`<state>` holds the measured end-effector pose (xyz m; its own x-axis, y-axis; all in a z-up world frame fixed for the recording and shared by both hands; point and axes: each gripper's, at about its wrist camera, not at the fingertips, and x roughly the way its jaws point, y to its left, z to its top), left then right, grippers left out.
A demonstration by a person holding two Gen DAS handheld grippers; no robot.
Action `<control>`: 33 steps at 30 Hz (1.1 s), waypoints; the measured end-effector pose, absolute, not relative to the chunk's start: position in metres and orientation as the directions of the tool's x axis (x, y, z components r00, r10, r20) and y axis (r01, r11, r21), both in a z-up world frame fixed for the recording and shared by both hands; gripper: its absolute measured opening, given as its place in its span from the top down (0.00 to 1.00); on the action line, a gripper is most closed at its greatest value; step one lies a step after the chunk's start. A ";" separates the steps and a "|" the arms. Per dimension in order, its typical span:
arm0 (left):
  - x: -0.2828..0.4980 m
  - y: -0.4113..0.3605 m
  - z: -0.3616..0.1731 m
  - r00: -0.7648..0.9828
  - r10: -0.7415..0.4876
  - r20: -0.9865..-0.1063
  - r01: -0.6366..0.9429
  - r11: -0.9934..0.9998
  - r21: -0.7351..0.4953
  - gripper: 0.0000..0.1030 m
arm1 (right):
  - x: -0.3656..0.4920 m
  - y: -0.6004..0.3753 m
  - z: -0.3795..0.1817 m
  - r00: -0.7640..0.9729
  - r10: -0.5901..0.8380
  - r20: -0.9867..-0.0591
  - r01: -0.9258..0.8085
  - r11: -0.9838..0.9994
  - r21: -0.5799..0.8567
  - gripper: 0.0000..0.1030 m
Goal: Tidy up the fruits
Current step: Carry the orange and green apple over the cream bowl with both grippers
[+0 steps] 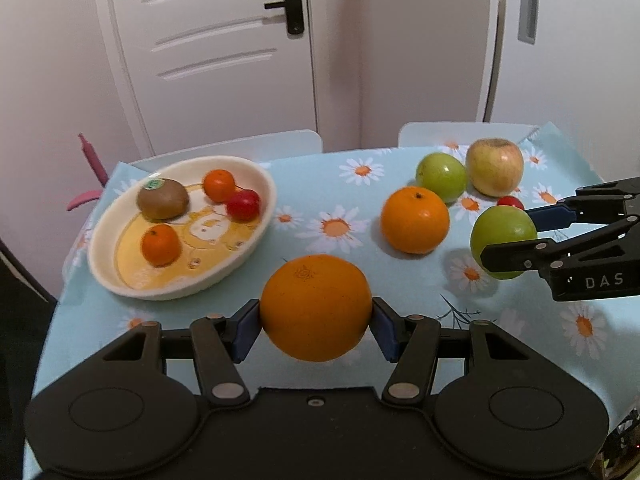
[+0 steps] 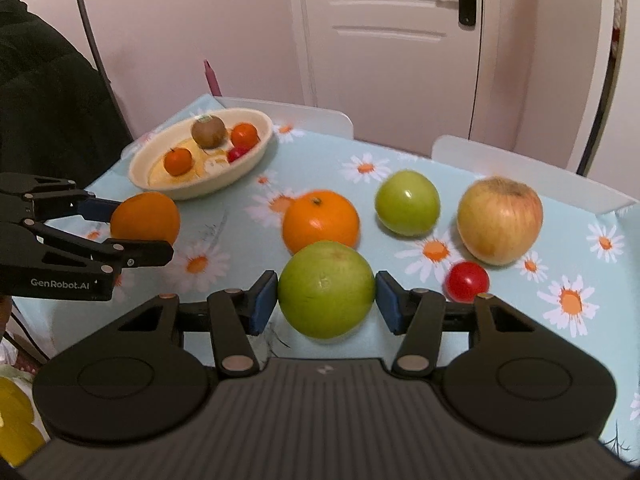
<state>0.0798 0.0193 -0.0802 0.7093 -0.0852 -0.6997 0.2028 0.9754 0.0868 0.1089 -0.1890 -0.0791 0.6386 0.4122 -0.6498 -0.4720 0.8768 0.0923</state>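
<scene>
Both grippers were tilted downward over the desk (image 1: 400,184), each with a fruit between its blue pads. The left gripper (image 1: 316,316) was clamped on a large orange (image 1: 316,308), the pads pressed against its two sides and the fruit held clear of the daisy-print cloth, near the front rim of the oval dish (image 1: 264,184). From the right wrist view that gripper reached in from the left edge, roughly level, with the orange just in front of the dish.

The right gripper (image 2: 327,300) was closed around a green apple (image 2: 327,290), a pad touching each flank; in the left wrist view it came in from the right edge with the apple at its tips.

In the dish lay a kiwi (image 1: 163,198), two small oranges (image 1: 219,185) and a red cherry-like fruit (image 1: 243,205). On the cloth sat another orange (image 2: 321,222), a second green apple (image 2: 407,204), a yellow-red apple (image 2: 500,220) and a small red fruit (image 2: 467,281) just beside the right gripper.
</scene>
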 end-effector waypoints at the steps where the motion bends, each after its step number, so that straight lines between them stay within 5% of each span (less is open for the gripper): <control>1: 0.078 0.022 -0.077 0.712 -0.082 -0.697 0.198 0.976 0.087 0.39 | 0.108 -0.186 -0.074 0.641 0.415 -0.646 -0.475 0.875 0.091 0.34; 33: 0.136 0.152 -0.014 0.758 -0.024 -0.651 0.103 0.991 0.084 0.39 | 0.148 -0.032 -0.009 0.643 0.456 -0.616 -0.501 0.858 0.112 0.34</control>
